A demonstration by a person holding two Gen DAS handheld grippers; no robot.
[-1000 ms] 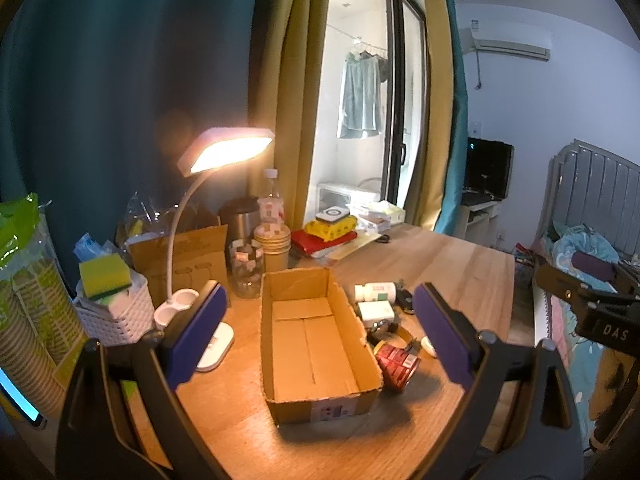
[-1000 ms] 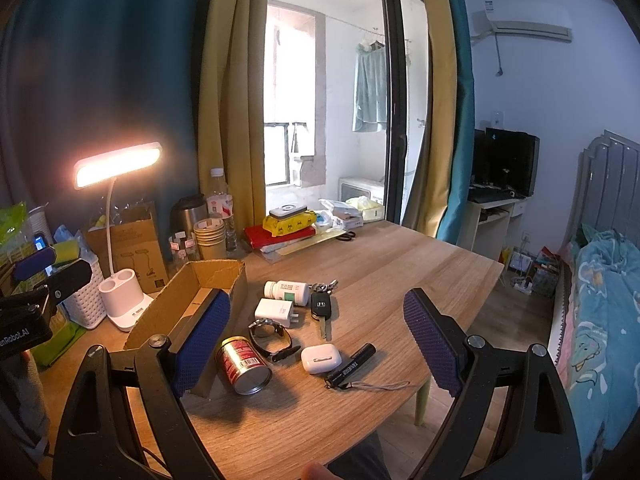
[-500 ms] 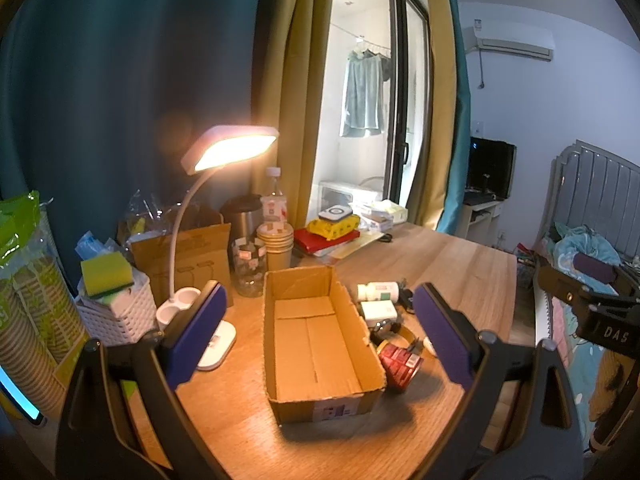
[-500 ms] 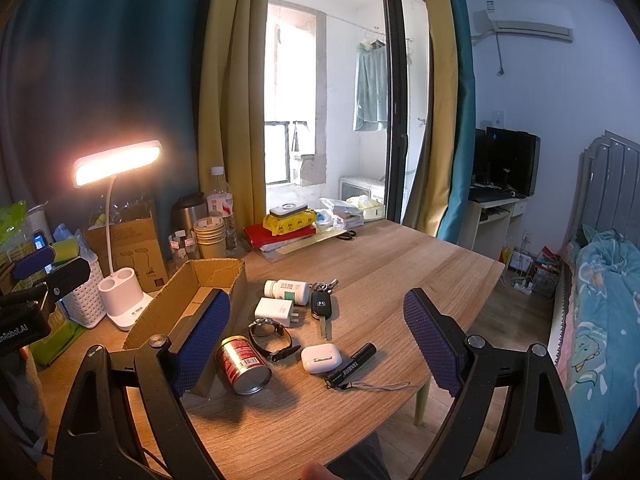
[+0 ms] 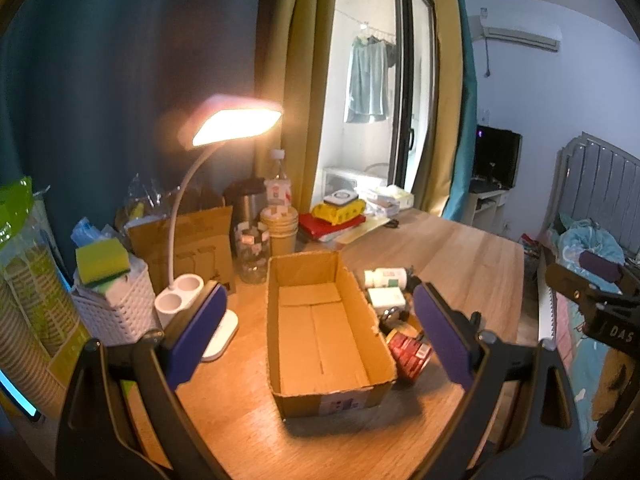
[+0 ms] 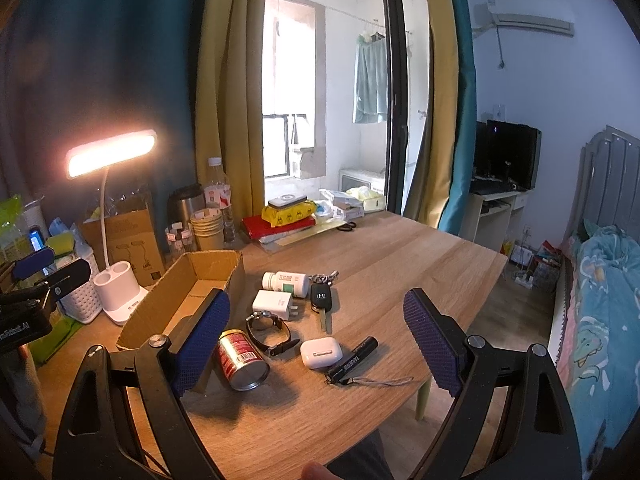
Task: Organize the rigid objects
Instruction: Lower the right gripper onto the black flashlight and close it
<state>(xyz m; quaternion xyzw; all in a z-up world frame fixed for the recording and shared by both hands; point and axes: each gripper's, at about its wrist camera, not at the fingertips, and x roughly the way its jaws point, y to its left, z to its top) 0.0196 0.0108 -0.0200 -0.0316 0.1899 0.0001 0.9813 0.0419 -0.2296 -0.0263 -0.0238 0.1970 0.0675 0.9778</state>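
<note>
Staging for pickup: both grippers, left gripper (image 5: 320, 330) and right gripper (image 6: 316, 340), are held above the bench (image 6: 400, 264) with fingers wide and empty, cardboard box (image 5: 320, 320) kept empty alongside the can (image 6: 240, 360), watch (image 6: 269, 328), charger (image 6: 274, 304), earbud case (image 6: 320, 353) for short transfers.

A: What can you see from my right side?

B: I see my right gripper (image 6: 316, 336) wide open over the table (image 6: 404, 264). Under it lie a red can (image 6: 241, 361) on its side, a watch (image 6: 269, 329), a white earbud case (image 6: 321, 353) and a black flashlight (image 6: 353, 360).

A: And the box?

B: The cardboard box (image 6: 182, 300) sits to the left, beside the can.
</note>
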